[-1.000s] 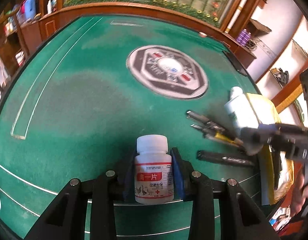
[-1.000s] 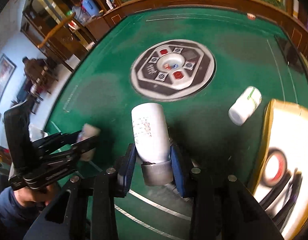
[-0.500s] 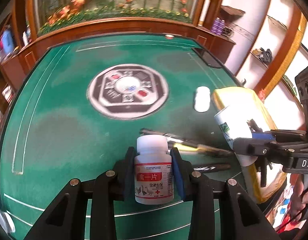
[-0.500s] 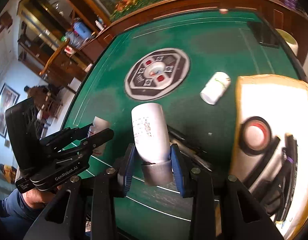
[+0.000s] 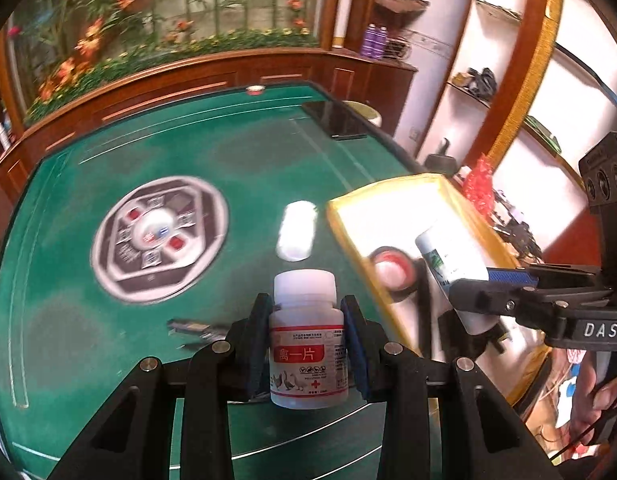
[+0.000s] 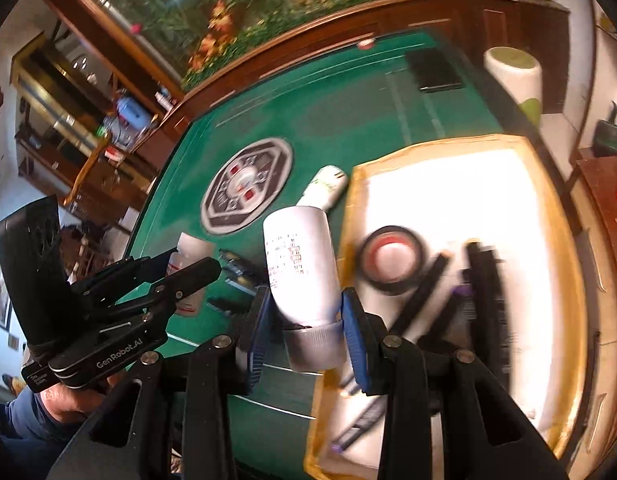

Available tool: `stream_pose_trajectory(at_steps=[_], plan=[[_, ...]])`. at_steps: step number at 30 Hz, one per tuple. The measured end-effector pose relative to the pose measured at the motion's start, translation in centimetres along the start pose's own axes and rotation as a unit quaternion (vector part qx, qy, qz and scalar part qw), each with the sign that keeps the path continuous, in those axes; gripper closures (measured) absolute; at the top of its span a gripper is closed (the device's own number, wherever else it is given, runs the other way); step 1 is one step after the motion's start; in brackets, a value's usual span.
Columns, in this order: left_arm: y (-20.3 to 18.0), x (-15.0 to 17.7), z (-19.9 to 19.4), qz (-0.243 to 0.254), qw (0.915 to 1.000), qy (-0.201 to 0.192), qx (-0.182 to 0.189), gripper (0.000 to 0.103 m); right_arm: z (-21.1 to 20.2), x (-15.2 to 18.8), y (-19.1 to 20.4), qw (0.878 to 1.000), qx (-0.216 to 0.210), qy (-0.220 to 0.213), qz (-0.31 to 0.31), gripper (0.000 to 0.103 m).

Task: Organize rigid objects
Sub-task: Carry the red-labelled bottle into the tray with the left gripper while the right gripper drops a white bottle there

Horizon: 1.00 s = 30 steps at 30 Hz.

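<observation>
My left gripper (image 5: 307, 344) is shut on a small white pill bottle (image 5: 306, 344) with a red label, held upright above the green table (image 5: 88, 340). My right gripper (image 6: 304, 336) is shut on a taller white bottle (image 6: 302, 264), cap end toward the camera, at the left edge of the yellow-rimmed tray (image 6: 548, 208). The same tall bottle (image 5: 448, 264) and right gripper (image 5: 480, 292) show over the tray (image 5: 388, 188) in the left wrist view. A third white bottle (image 6: 324, 190) lies on its side on the felt beside the tray. The left gripper (image 6: 200, 268) is also seen in the right wrist view.
The tray holds a roll of black tape (image 6: 392, 260) and several dark pens (image 6: 480, 280). More pens (image 6: 236, 268) lie on the felt. A round patterned hub (image 5: 160, 238) marks the table's middle; a black phone (image 5: 334, 118) lies at the far edge. A hand (image 6: 68, 400) holds the left gripper.
Both grippers have moved right toward the tray, each still holding its bottle. The right gripper's bottle now hangs at the tray's edge, and both views have rolled.
</observation>
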<state>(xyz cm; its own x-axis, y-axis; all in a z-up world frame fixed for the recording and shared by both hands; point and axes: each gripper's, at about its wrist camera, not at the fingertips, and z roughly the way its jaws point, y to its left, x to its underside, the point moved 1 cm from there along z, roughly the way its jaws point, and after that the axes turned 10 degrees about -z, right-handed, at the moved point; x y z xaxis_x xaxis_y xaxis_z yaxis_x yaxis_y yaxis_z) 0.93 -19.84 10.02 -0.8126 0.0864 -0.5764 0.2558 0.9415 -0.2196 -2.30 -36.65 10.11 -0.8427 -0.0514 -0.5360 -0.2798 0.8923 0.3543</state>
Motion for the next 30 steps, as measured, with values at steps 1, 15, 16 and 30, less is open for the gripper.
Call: stream_pose_trajectory(at_steps=[1, 15, 16, 30], plan=[[-0.9, -0.2, 0.2, 0.005, 1.0000, 0.002, 0.006, 0.066, -0.6, 0.1, -0.8, 1.000, 0.008, -0.006, 0.007, 0.069], [-11.3, 1.2, 6.0, 0.067, 0.9945, 0.063, 0.049, 0.066, -2.7, 2.1, -9.7, 0.993, 0.107, 0.012, 0.048, 0.069], [-11.5, 1.3, 6.4, 0.068, 0.9944, 0.066, 0.046, 0.066, -2.7, 2.4, -10.0, 0.992, 0.113, 0.016, 0.045, 0.069], [-12.5, 2.1, 7.9, 0.074, 0.9959, 0.050, 0.012, 0.066, 0.5, 2.8, -11.1, 0.991, 0.123, 0.057, 0.020, 0.069]])
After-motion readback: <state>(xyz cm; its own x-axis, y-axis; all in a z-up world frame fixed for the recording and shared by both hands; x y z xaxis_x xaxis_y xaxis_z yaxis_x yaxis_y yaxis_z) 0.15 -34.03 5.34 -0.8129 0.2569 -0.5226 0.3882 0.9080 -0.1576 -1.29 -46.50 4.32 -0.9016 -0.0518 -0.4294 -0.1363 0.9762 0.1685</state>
